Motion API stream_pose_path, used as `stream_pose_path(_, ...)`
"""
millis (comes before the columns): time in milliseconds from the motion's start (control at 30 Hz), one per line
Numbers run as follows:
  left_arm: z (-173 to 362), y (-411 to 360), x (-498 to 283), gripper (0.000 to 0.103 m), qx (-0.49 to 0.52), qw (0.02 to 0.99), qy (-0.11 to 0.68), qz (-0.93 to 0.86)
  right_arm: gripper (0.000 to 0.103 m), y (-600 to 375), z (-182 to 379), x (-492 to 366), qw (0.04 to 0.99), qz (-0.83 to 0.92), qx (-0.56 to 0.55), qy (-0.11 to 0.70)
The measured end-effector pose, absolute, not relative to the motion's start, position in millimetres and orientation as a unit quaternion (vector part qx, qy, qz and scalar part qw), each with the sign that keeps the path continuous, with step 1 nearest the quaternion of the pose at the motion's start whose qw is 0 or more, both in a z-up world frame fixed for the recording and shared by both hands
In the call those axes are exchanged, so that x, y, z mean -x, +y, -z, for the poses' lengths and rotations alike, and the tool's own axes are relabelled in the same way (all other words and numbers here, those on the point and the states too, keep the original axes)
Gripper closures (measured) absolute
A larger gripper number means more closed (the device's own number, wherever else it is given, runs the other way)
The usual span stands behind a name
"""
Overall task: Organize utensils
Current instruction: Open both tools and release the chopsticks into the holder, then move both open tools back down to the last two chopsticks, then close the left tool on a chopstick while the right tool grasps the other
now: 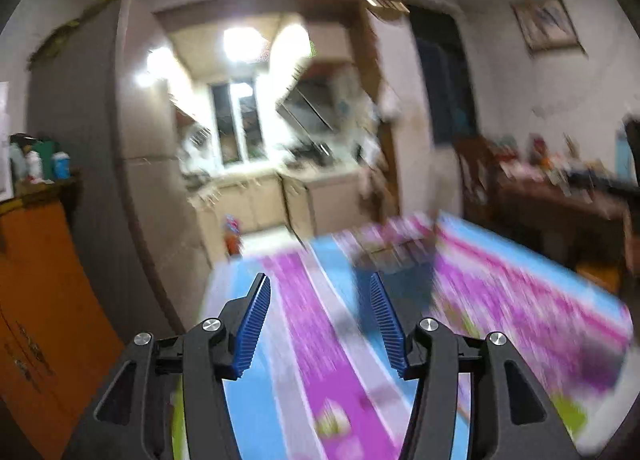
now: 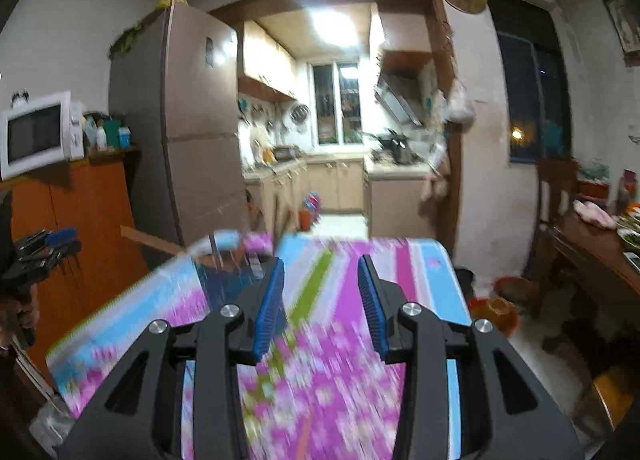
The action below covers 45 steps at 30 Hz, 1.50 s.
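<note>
You will find no text, label, brand or number that can be read here: both views are smeared by blur, and the dark sticker (image 2: pixel 209 52) on the fridge (image 2: pixel 192 120) is illegible.

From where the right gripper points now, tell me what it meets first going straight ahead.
Probably the tablecloth. The right gripper stands open and empty, tilted slightly down over it. Nothing shows between the jaws; blur makes depth uncertain.

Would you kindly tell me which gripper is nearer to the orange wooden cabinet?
Left. The left gripper is close beside the orange cabinet; the right gripper sits farther off, over the striped tablecloth.
</note>
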<state>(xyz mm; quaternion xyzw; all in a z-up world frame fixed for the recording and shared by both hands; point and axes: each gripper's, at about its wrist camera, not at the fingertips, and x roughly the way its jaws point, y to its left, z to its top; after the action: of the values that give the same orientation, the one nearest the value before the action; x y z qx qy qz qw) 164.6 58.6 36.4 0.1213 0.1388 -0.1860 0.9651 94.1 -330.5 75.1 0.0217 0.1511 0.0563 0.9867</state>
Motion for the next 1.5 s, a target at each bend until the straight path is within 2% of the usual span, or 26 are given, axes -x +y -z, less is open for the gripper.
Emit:
stream_pose_path(33,-21.4,52.8,-151.4,0.051,-0.133,0.959,0.154,0.196,0.066,-330.6,-62.2,-76.3,0.986,-0.041,-0.009,0.16)
stream_pose_path(167,48.7,21.6,-90.6,0.07,-0.197,0.939,0.195,0.201,0.066,-322.7,-18.1,-31.3,0.981,0.004,0.014,0.193)
stream_pose_path(267,83.8,6.4,-56.6,0.085,-0.15,0.93,0.249,0.223,0.066,-315.9,16.7,-6.9,0.973,0.023,0.0,0.228)
stream_pose_path(300,90.0,2.7,-48.8,0.086,-0.14,0.929,0.257,0.226,0.067,-312.2,26.8,0.3,0.972,0.022,-0.005,0.234)
stream_pose_path(367,101.7,-12.1,-30.7,0.086,-0.134,0.926,0.266,0.231,0.067,-304.3,43.0,11.3,0.97,0.018,-0.01,0.243)
stream_pose_path(433,107.2,-18.7,-26.2,0.086,-0.12,0.92,0.282,0.243,0.074,-294.1,57.5,21.2,0.97,0.007,-0.009,0.245)
stream_pose_path(600,125.8,-26.9,-10.8,0.085,-0.112,0.925,0.289,0.222,0.074,-270.5,79.8,45.8,0.972,0.004,0.03,0.234)
stream_pose_path(733,130.4,-42.1,-4.5,0.075,-0.128,0.928,0.275,0.216,0.074,-263.9,93.5,54.3,0.971,-0.008,0.028,0.238)
stream_pose_path(1167,147.2,-45.2,-10.2,0.074,-0.135,0.938,0.27,0.17,0.074,-261.4,121.9,51.3,0.967,-0.006,0.042,0.251)
stream_pose_path(1233,147.1,-44.9,-10.0,0.074,-0.134,0.939,0.268,0.169,0.078,-264.4,127.6,45.8,0.964,-0.007,0.034,0.263)
stream_pose_path(1300,148.0,-45.0,-10.6,0.079,-0.132,0.939,0.267,0.171,0.078,-269.1,129.7,45.9,0.965,-0.013,0.018,0.261)
stream_pose_path(1400,149.2,-47.8,-9.5,0.086,-0.136,0.939,0.264,0.173,0.086,-271.5,131.0,46.5,0.966,-0.023,0.0,0.259)
stream_pose_path(1500,150.4,-49.0,-8.4,0.092,-0.135,0.939,0.262,0.177,0.088,-270.5,132.2,49.4,0.968,-0.02,-0.007,0.249)
